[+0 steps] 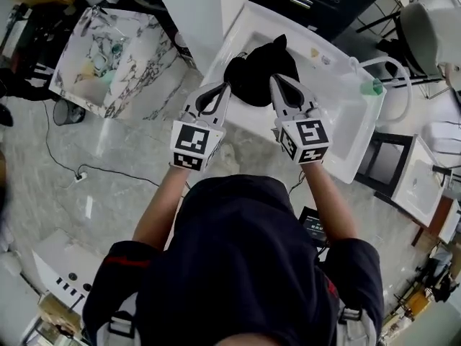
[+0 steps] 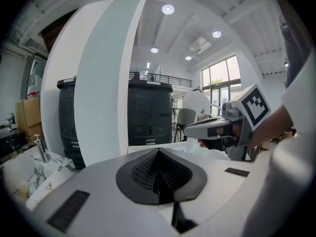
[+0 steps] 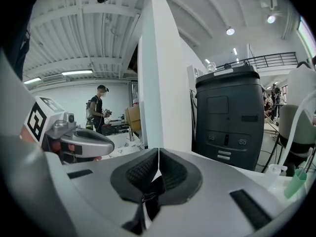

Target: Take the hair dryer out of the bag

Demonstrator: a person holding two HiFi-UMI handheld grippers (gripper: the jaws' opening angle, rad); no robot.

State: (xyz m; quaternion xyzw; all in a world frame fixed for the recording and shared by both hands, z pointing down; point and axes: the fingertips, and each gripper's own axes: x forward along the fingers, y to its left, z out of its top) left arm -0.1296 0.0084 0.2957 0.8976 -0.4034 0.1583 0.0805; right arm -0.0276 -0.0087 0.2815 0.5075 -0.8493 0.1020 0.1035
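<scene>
Opening stage, by the look of it: left gripper [image 1: 215,92] and right gripper [image 1: 282,85] side by side, tips at the near edge of the black bag [image 1: 256,71] slumped on the white counter [image 1: 338,121]. Impossible to say whether touching it. Jaws of both pressed fully together, gripping nothing. No hair dryer on show; presumably inside the bag, bunched in a dark heap, mouth not discernible. Nothing grasped, nothing lifted out yet. Next, in all likelihood: parting the jaws, pinning the fabric with one gripper, finding the opening with the other, then reaching in for the dryer.
</scene>
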